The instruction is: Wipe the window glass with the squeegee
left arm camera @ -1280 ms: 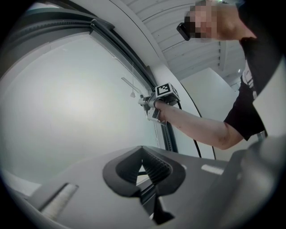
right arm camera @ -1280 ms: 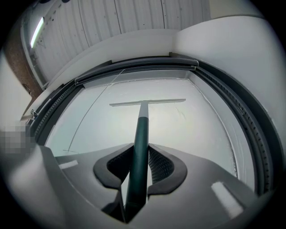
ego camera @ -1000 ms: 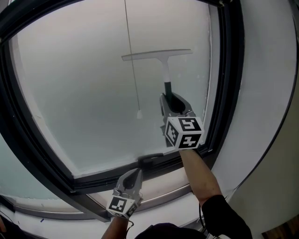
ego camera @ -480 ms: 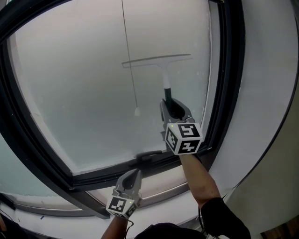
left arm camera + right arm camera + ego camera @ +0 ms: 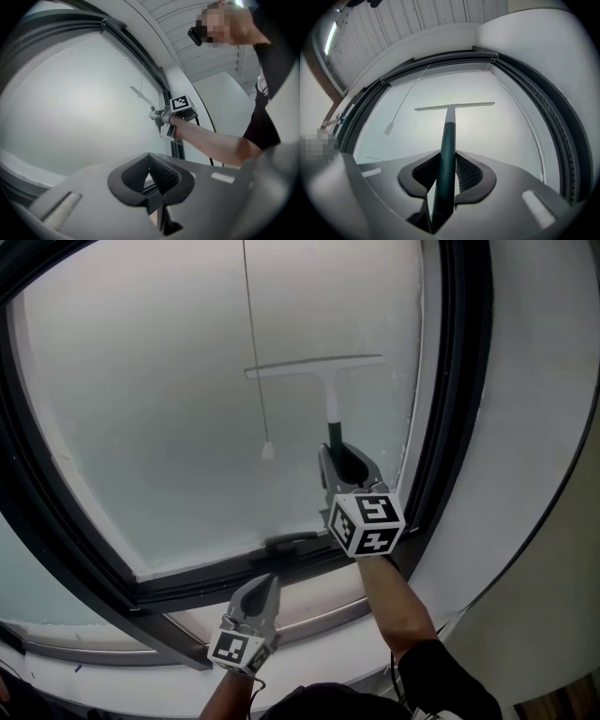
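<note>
Right-hand stroke: my right claw (image 5: 345,457) clenched on squeegee (image 5: 319,366) handle, blade against window glass (image 5: 150,427), upper right. My left claw (image 5: 265,592) pinched together, empty, low by frame (image 5: 187,585). Risk: blade snagging hanging cord (image 5: 253,352) just beside it; handle twisting in grip, leaving streaks

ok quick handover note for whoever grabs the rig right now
Right gripper: shut on the squeegee handle, blade level against the window glass, right of the hanging cord.
Left gripper: shut, empty, low by the bottom frame.
Done: cannot tell how much glass is already wiped.
Left: likely pull the blade down to the frame, then cover the pane left of the cord.
</note>
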A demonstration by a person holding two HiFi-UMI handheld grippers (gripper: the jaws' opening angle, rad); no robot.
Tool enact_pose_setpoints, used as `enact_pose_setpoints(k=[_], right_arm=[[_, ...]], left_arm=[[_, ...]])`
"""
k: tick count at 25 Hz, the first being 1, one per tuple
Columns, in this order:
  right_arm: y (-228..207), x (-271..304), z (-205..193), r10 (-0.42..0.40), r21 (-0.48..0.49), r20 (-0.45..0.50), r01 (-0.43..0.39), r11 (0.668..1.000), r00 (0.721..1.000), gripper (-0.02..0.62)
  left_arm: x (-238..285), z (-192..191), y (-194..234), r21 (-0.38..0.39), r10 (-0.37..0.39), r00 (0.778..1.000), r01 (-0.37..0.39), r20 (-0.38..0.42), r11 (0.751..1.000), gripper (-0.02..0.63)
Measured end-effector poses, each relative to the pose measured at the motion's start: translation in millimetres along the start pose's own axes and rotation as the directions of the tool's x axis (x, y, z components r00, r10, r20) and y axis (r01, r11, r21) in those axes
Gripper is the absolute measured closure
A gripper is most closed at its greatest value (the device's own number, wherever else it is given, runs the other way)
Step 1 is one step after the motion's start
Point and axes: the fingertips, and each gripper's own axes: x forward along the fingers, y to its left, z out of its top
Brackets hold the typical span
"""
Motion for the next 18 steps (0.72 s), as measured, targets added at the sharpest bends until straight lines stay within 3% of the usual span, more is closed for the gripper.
enact_pose_setpoints(k=[18], right_arm=[[-1.8, -27.3, -59.1, 0.0, -0.005, -0.097, -0.001, 1.0, 0.995, 0.503]], left_arm=[[8.6, -14.4, -3.6, -0.026, 0.009, 1.0, -0.01, -0.011, 1.0, 0.607]])
